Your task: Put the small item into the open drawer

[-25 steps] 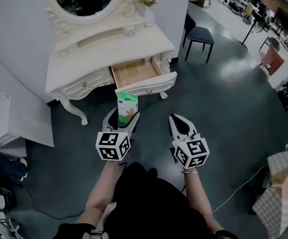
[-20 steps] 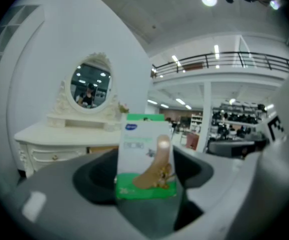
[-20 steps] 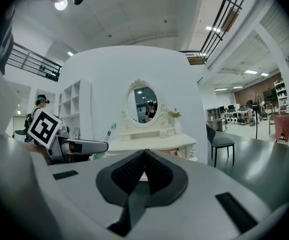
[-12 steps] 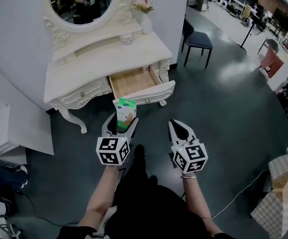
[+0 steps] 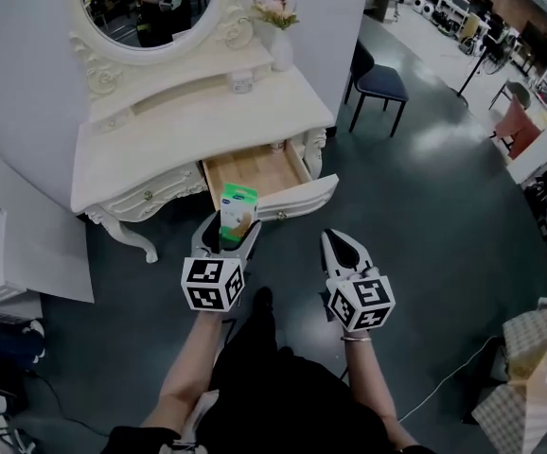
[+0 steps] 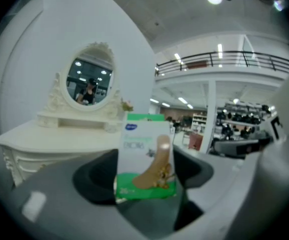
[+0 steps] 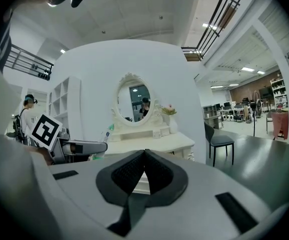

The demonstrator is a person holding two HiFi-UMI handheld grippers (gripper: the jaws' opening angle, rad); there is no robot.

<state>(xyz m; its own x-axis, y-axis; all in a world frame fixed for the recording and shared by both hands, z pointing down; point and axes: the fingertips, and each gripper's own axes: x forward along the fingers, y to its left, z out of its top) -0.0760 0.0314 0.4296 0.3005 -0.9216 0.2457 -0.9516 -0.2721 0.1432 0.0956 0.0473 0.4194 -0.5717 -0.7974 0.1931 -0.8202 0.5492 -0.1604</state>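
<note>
At the left of the head view, the left tool [image 5: 226,235] pinches a small box [image 5: 238,206] by its lower end. The box stands upright in the air, and in the left gripper view its white and green printed face is turned toward the camera. It hangs just on the near side of the open drawer [image 5: 255,170], whose bare wooden bottom shows under the pale surface [image 5: 160,135] of the dressing table; the box is not yet over the cavity. To the right, the right tool [image 5: 337,241] is pressed together on nothing, its dark pads meeting in a point in the right gripper view, and it is held beside the left one at about the same height.

The box looks like thin card, so I judge it light and easily dented; a mild squeeze on its flat faces near the bottom, as it is held, should do. It should drop flat with little bounce once released low over the wood.

Compared with a second ago, the dressing table and drawer sit nearer to both tools in the head view, so the person has closed in. The box stays clamped in the same upright pose, and the right tool is unchanged
</note>
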